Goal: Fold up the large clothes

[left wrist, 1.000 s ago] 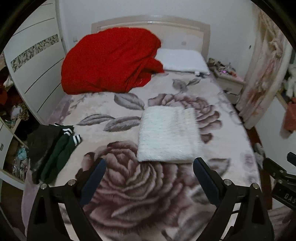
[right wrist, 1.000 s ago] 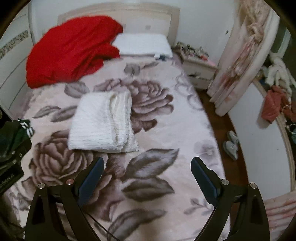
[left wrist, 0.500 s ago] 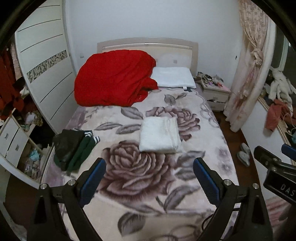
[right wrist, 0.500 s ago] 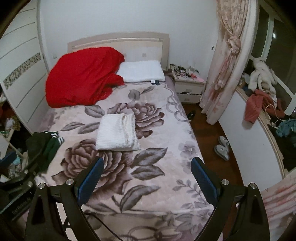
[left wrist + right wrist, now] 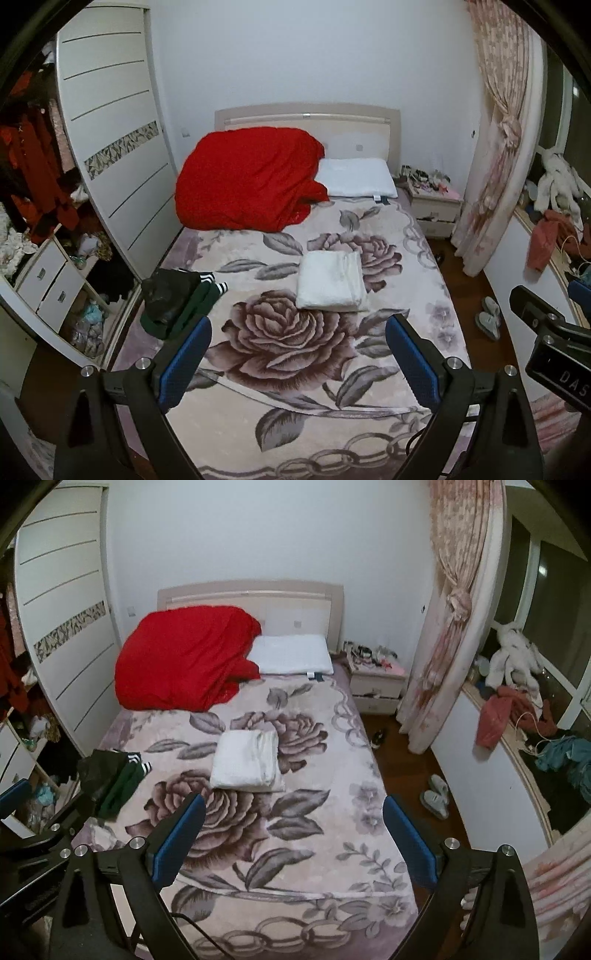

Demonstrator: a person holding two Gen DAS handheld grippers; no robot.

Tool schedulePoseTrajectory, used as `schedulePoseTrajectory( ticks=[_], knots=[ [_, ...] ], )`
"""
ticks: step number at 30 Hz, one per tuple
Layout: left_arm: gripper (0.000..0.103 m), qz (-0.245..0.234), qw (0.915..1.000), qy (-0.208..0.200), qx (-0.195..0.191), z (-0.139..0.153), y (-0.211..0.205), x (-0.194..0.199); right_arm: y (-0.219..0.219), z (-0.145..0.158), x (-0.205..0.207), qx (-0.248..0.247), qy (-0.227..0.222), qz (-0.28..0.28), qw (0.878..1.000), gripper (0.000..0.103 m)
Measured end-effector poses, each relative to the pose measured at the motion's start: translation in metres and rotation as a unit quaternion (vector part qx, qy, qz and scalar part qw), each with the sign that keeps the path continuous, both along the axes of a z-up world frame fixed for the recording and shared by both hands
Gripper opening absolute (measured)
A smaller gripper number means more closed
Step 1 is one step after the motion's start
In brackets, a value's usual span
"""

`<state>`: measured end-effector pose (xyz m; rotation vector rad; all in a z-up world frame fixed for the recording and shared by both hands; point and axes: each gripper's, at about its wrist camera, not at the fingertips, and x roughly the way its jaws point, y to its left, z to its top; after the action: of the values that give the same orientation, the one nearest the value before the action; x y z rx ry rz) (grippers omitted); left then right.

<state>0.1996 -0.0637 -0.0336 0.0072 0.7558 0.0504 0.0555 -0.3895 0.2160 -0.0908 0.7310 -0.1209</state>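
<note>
Left gripper [image 5: 298, 345]: hanging spread, gripping nothing.
Right gripper [image 5: 293, 821]: hanging spread (likewise unladen).
White garment [image 5: 331, 280]: lying folded mid-bed [image 5: 424, 295].

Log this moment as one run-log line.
stage: fold done | white garment: folded, flat on bed | left gripper: open, empty | right gripper: open, empty | dark green clothes: bed's left edge

A white garment [image 5: 331, 281] lies folded into a flat rectangle on the bed, well beyond the parted jaws and between them; a dark green garment [image 5: 176, 305] lies bunched beyond the left jaw.
</note>
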Motion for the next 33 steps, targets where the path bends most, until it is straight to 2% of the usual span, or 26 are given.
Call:
schedulePoseTrajectory(
  ticks=[13,33],
  knots=[
    [0.099,0.018,0.9998,-0.007,-0.005,0.002,0.002,-0.028,0.0,0.012,-0.039,0.02,-0.01,0.019,1.0,0.102],
    [0.1,0.027,0.9994,-0.019,0.007,0.001,-0.004,-0.04,-0.005,0.015,-0.042,0.014,-0.016,0.023,1.0,0.103]
  ],
)
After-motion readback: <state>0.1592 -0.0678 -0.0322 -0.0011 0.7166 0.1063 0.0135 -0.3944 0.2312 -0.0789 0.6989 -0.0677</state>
